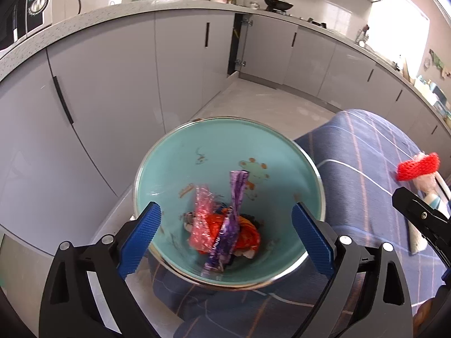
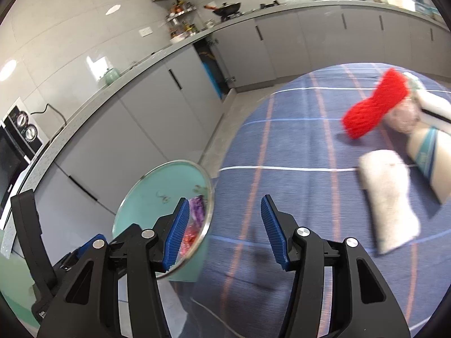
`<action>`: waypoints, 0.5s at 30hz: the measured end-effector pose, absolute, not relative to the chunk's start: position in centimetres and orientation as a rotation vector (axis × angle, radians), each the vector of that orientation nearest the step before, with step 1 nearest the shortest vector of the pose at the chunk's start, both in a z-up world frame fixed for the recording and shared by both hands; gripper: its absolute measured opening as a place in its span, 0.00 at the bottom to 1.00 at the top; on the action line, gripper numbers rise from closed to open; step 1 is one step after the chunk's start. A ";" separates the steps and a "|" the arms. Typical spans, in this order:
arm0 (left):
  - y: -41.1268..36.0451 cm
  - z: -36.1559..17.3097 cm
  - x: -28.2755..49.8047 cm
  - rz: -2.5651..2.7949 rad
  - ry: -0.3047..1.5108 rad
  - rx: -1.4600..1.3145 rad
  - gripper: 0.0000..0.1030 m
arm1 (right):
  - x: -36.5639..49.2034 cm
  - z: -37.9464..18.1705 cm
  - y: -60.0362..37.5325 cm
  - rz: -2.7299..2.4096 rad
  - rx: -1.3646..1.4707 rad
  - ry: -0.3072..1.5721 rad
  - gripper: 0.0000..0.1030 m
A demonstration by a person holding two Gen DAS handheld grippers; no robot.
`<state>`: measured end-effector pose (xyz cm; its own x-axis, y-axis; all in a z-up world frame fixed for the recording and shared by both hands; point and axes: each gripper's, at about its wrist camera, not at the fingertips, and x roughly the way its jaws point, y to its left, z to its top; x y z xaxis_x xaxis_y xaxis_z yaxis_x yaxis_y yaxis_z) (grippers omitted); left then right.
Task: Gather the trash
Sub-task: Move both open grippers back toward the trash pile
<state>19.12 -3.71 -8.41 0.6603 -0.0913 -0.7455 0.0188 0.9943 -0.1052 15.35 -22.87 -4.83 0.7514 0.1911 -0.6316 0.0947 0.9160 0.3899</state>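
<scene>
Hovering left gripper (image 1: 225, 239), jaws wide and empty, over teal bin (image 1: 174, 152) holding purple wrapper (image 1: 234, 219); right gripper (image 2: 222, 233), half-open and empty, is probably heading for red foam net (image 2: 375, 104) far right.

Grey cabinets (image 1: 112, 84) run under a speckled worktop (image 1: 169, 7) with a wok (image 1: 277, 4), a spice rack (image 2: 180, 19), a kettle (image 2: 110, 74) and an oven (image 2: 14, 152).
</scene>
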 end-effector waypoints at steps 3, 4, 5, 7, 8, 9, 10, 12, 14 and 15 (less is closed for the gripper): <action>-5.0 -8.0 18.7 -0.099 0.849 -0.086 0.91 | 14.2 -4.6 -24.6 0.022 0.427 0.705 0.55; -5.5 -8.0 18.6 -0.111 0.848 -0.083 0.91 | 13.8 -4.5 -25.4 0.009 0.430 0.697 0.55; -6.2 -7.8 18.4 -0.126 0.845 -0.073 0.91 | 13.4 -4.5 -25.9 -0.001 0.433 0.693 0.55; -7.2 -7.6 18.1 -0.146 0.840 -0.059 0.91 | 12.5 -4.5 -27.2 -0.024 0.439 0.682 0.55; -7.8 -7.6 18.0 -0.159 0.838 -0.053 0.91 | 12.1 -4.5 -27.8 -0.037 0.440 0.678 0.55; -8.5 -7.5 17.8 -0.174 0.837 -0.048 0.91 | 11.7 -4.5 -28.4 -0.048 0.442 0.675 0.55; -9.2 -7.5 17.6 -0.185 0.837 -0.043 0.90 | 11.2 -4.5 -29.2 -0.063 0.447 0.670 0.55; -10.9 -7.4 17.3 -0.218 0.838 -0.032 0.90 | 10.4 -4.6 -30.5 -0.086 0.456 0.662 0.55; -12.4 -7.4 17.0 -0.250 0.844 -0.026 0.90 | 9.5 -4.7 -31.9 -0.116 0.458 0.653 0.56; -13.0 -7.4 16.9 -0.263 0.846 -0.021 0.90 | 9.0 -4.7 -32.7 -0.137 0.460 0.648 0.57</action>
<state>16.86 -13.03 -7.44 0.6323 -0.2387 -0.7371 0.2218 0.9673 -0.1230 8.96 -32.73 -4.72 0.7926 0.0186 -0.6095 0.2634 0.8910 0.3699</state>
